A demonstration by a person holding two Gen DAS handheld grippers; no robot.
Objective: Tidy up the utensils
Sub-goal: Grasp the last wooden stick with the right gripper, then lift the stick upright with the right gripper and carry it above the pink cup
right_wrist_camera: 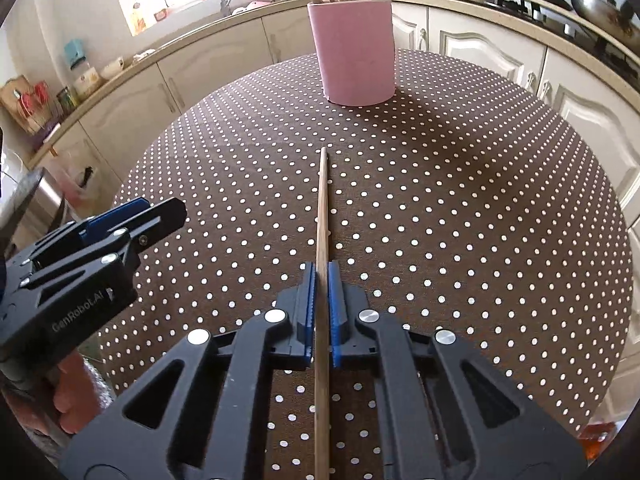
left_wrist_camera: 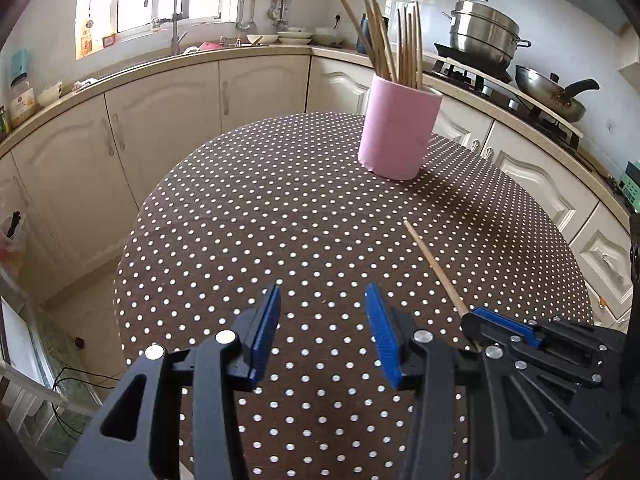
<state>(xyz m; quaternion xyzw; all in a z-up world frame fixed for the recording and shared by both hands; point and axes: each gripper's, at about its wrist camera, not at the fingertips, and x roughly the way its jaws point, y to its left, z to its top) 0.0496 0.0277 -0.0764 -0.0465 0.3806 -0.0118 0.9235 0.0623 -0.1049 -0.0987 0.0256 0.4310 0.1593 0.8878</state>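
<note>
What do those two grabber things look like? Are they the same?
Yes, they match. The left gripper and the right gripper are both black plastic with cut-out holes in their arms and round silver bolts at the joints. Each has two fingers lined with ridged blue pads. The left one has grey "GenRobot.AI" lettering on its side. No cables or sleeves show.
</note>
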